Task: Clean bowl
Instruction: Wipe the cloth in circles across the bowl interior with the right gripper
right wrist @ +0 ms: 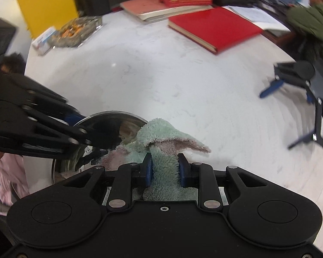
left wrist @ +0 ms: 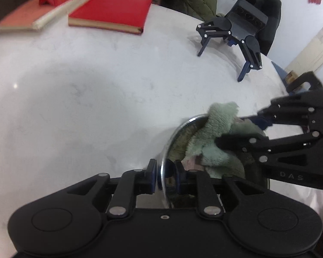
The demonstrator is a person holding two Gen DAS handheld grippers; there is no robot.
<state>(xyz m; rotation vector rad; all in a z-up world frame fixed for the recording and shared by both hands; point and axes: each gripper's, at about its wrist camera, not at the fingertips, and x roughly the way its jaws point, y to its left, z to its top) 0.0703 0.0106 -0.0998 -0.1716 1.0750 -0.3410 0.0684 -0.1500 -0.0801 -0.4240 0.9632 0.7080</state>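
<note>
You're mid-wipe: your left claw (left wrist: 165, 175) clamps the bowl (left wrist: 184, 124) rim, your right claw (right wrist: 164, 169) grips the cloth (right wrist: 163, 137) inside the bowl; wiping remains.

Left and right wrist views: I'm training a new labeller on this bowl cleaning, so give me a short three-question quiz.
1. True or false: the left gripper pinches the rim of the shiny round metal bowl.
2. What does the right gripper clamp? A. the red hardcover book B. the fluffy pale green cloth C. the bowl's rim
3. Fill in: a spare black gripper with blue fingers stands on the white marble-look ____.

Key: 1 true, one pad on each side of the rim. 2 B, the fluffy pale green cloth, not the red hardcover book. 3 table.
</note>
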